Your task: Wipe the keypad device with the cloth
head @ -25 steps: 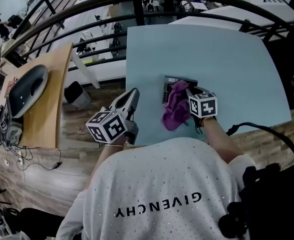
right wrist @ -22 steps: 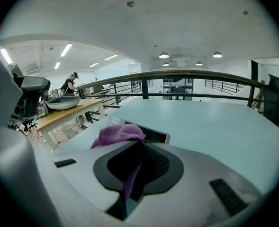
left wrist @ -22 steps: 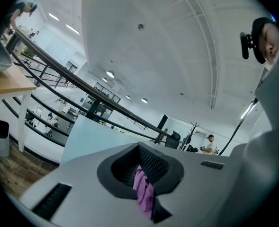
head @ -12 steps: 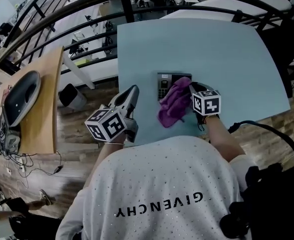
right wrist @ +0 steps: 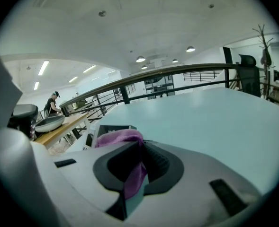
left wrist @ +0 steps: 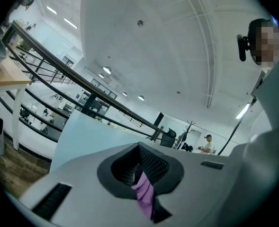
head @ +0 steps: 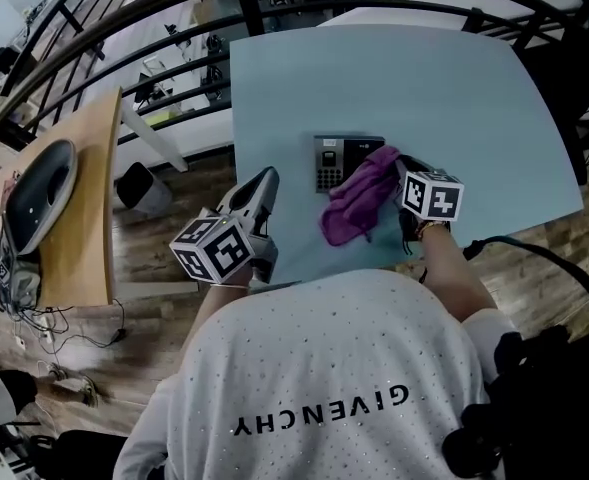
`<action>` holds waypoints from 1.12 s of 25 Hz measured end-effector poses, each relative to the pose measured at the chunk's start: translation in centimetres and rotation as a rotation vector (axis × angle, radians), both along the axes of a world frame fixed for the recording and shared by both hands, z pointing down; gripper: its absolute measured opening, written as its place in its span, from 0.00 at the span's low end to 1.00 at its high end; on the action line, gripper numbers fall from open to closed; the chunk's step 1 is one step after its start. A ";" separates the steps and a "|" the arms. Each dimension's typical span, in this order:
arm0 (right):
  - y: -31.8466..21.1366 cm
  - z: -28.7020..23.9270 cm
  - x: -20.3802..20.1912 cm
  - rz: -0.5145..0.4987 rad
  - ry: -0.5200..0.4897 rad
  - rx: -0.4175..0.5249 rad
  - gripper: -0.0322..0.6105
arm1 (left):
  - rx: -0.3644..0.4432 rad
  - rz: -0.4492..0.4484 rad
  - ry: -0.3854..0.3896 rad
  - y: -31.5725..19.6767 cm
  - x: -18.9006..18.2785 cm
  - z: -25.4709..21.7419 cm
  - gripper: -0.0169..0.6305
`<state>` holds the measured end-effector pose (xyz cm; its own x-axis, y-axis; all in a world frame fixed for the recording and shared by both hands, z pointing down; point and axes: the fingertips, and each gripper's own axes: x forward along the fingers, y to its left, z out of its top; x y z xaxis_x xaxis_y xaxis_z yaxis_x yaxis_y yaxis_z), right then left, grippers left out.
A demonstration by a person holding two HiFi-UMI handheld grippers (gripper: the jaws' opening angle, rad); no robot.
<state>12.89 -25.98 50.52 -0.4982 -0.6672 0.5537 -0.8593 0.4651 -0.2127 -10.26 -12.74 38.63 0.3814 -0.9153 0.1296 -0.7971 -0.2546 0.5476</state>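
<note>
On the pale blue surface [head: 424,88], near its front-left part, I see the keypad device [head: 334,160] lying flat, keys facing up. A purple cloth [head: 359,198] drapes over its right end and trails toward me. My right gripper [head: 402,178] has its fingers closed on that cloth, a fold pinched between them in the right gripper view. My left gripper [head: 262,190] sits at the surface's left edge, apart from the device, its fingers pressed together; a purple sliver shows at their seam, and I cannot tell what it is.
</note>
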 end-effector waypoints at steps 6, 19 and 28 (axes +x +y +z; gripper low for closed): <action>1.6 -4.3 -6.5 -0.206 -0.168 0.065 0.10 | -0.032 -0.023 0.004 0.7 -0.5 1.0 0.03; 4.8 -1.3 -15.5 -0.469 -0.011 0.001 0.10 | -0.085 -0.133 0.010 3.1 -3.8 2.0 0.03; 5.2 -0.1 -16.6 -0.551 -0.020 -0.021 0.10 | -0.136 -0.135 0.022 1.4 -3.6 4.7 0.03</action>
